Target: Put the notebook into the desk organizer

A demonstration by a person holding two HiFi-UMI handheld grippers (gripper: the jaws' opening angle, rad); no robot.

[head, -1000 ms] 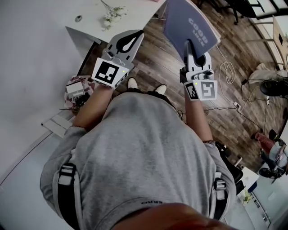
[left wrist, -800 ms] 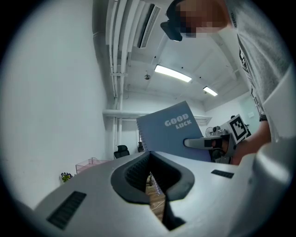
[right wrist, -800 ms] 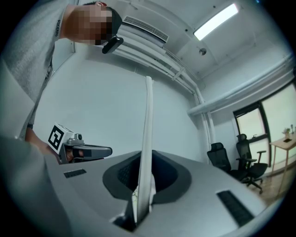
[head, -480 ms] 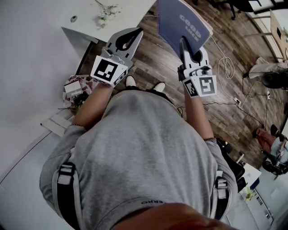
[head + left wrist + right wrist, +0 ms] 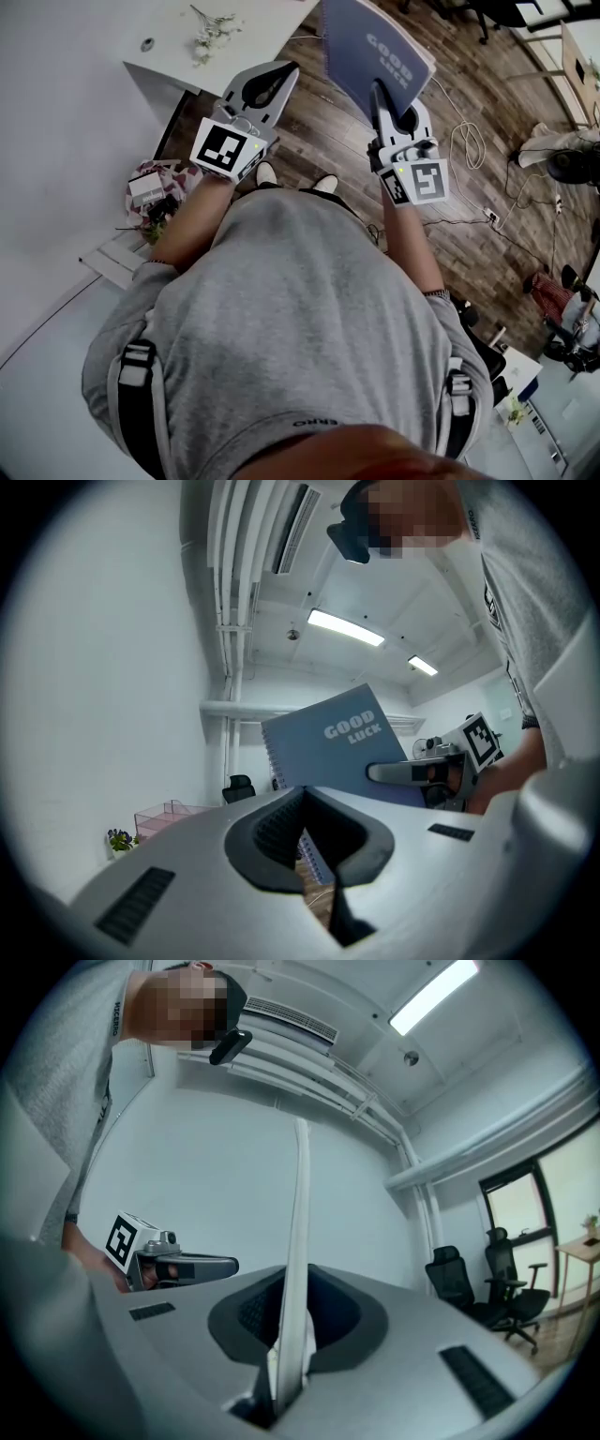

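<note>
The right gripper [image 5: 377, 92] is pinching the notebook [image 5: 370, 42], cover rising ahead of its jaws; the left gripper [image 5: 284, 70] is hanging closed, empty; the desk organizer [image 5: 172, 814] is sitting well left of both, nearer the left.

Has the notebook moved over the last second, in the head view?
Cannot tell: the notebook sits slightly further left in the picture, but the white desk shifted left with it.

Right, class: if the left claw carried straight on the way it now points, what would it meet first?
Most likely the spiral edge of the notebook, held by the right claw, which lies nearly dead ahead of the left claw. Depth is unclear, so it might pass just beside it.
</note>
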